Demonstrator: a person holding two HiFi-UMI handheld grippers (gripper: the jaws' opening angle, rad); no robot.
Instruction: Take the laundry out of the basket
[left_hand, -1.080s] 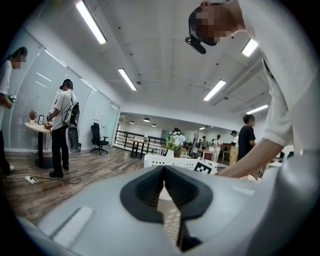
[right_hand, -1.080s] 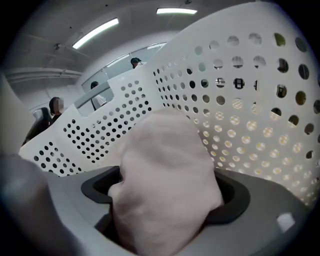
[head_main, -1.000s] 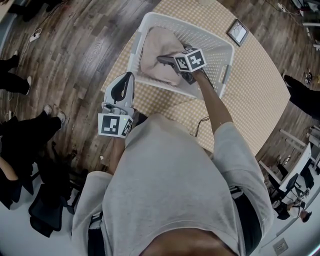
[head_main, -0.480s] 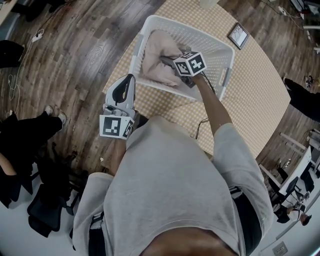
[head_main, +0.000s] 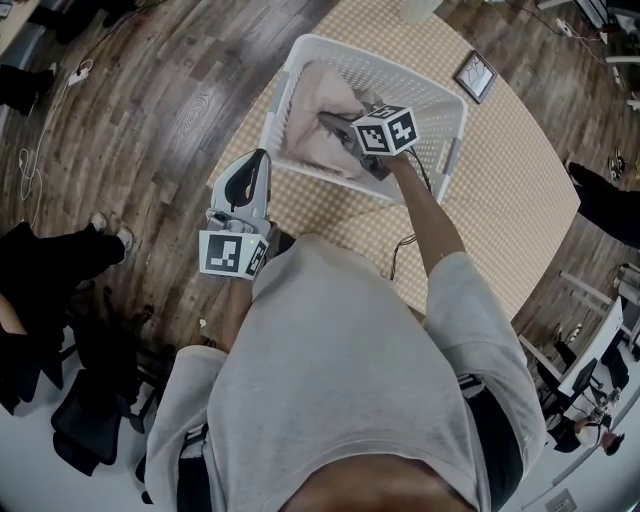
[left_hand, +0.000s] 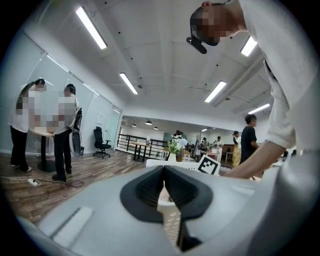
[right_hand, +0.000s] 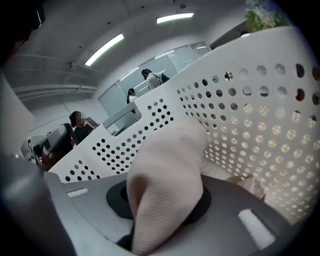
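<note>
Left gripper (head_main: 258, 160): we hold it just outside the near wall of the laundry basket (head_main: 445, 100), jaws together on nothing.
Right gripper (head_main: 326, 122): inside the basket; its jaws have just been closing and now pinch a fold of the pink cloth (head_main: 308, 95).
Cloth: bunched in the basket's left half.
Basket: white, perforated, on our checked table (head_main: 520, 170).
Picture frame (head_main: 474, 68): beyond the basket, on the table.

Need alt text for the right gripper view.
The right gripper, its jaws just closed further, pinches a fold of pale pink ribbed cloth that bulges up between them, inside a white perforated laundry basket. The basket's hole-dotted walls fill the background; ceiling lights and a few people show above its rim.
</note>
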